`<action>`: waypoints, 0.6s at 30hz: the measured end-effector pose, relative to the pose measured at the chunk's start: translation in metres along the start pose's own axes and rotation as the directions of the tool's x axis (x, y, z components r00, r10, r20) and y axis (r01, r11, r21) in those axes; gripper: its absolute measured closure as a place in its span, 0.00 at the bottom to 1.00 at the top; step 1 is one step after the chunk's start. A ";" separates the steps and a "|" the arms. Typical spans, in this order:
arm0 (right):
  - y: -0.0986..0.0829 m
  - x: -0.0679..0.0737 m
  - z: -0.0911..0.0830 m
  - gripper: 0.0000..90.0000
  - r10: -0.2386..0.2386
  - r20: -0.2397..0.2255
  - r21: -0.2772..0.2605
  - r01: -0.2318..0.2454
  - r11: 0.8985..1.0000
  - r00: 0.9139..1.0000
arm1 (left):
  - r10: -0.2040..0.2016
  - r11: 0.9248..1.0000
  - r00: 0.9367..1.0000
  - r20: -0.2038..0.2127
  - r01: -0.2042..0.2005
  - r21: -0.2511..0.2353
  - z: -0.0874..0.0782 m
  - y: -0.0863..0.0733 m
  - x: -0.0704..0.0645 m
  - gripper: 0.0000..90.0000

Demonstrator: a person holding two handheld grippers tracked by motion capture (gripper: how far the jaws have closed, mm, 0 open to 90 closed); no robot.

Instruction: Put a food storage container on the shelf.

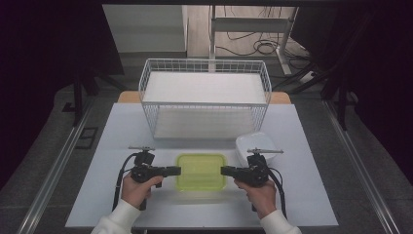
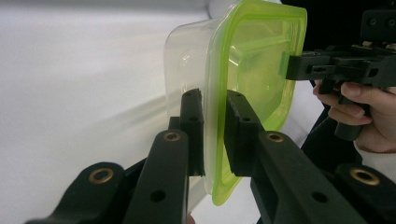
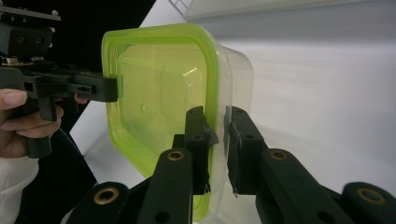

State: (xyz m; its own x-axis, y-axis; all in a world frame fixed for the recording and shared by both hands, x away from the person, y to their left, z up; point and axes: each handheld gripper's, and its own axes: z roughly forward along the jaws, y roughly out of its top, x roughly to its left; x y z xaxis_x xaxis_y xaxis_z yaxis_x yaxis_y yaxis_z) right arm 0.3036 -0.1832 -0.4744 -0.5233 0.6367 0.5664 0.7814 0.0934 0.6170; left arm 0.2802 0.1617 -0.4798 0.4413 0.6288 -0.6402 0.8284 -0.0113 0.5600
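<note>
Surface: a pale grey-white table top [image 1: 112, 146] is seen, set on a wooden base whose corners show at the far edge.
Container: a clear box with a lime-green lid [image 1: 200, 171] is placed on the near middle of the table, between the two grippers.
Left gripper [image 1: 176, 170]: its jaws are closed on the left rim of the green lid, one jaw on each side of the rim, as seen in the left gripper view [image 2: 215, 135].
Right gripper [image 1: 225, 170]: its jaws are clamped on the right rim of the same lid [image 3: 215, 135].
Basket: a white wire basket [image 1: 204, 97] is stood on the far half of the table, behind the container.
White tub: a white tub [image 1: 255, 146] is placed just behind the right gripper.
Room: a grey floor, metal rails [image 1: 58, 161] along both sides, and cables [image 1: 258, 46] by a frame at the back are seen.
</note>
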 end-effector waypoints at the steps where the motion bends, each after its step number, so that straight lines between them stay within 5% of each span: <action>1: 0.001 0.001 -0.001 0.88 -0.010 0.002 -0.005 0.010 1.000 1.000 | 0.010 1.000 1.000 -0.002 -0.010 -0.005 -0.001 0.001 -0.002 0.88; 18: 0.014 0.016 -0.021 0.88 -0.099 0.008 -0.064 0.099 0.993 0.995 | 0.054 0.997 0.999 0.007 -0.053 -0.052 -0.013 0.011 -0.021 0.88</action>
State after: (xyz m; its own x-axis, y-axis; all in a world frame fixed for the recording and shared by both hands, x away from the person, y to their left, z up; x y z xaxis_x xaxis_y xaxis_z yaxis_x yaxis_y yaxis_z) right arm 0.2996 -0.1874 -0.4453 -0.5953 0.6301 0.4986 0.7024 0.1068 0.7037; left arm 0.2759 0.1588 -0.4535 0.4875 0.6219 -0.6128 0.7848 -0.0045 0.6197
